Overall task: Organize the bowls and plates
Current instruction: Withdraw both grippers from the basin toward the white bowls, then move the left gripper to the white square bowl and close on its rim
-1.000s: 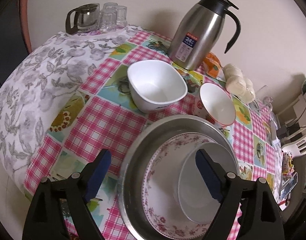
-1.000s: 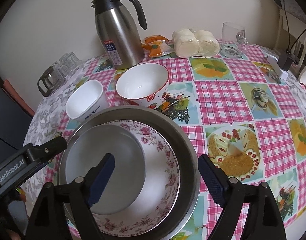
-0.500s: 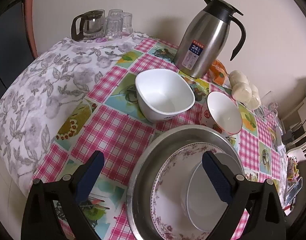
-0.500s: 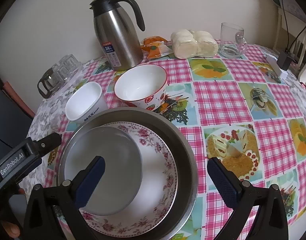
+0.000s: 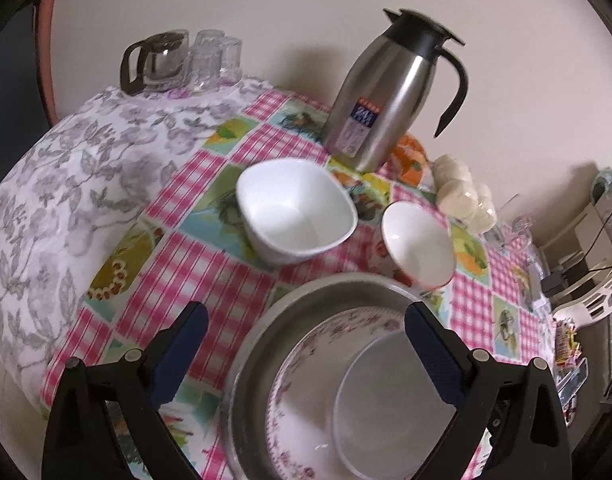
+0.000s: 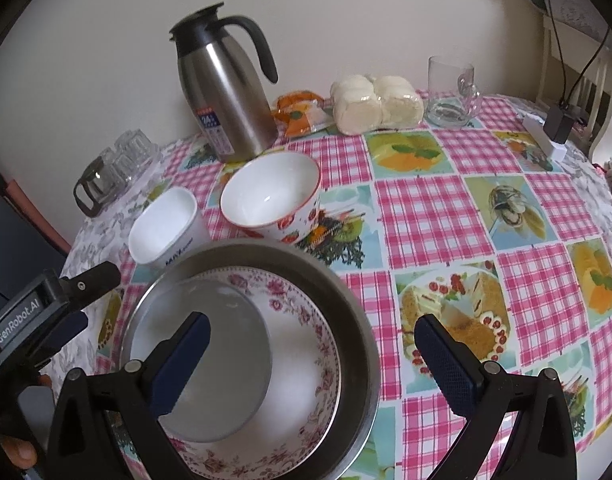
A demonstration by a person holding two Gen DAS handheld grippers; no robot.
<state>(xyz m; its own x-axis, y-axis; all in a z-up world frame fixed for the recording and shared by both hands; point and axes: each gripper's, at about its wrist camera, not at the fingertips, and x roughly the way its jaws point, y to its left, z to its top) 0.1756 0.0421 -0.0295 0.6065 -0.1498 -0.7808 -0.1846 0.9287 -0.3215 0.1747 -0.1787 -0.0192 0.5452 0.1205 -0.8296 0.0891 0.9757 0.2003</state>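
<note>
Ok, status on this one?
Left gripper, right gripper open, empty. Floral plate in steel basin; square white bowl, strawberry bowl outside. Nothing blocking.

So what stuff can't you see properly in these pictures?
- Flowered plate, right wrist view: its near part is hidden by the right hand-held gripper and the white dish lying on it.
- Steel basin, left wrist view: its near side is cut off by the bottom edge.
- Thermos label: print too small to read.
- Glass cups: blurry, cannot be counted.
</note>
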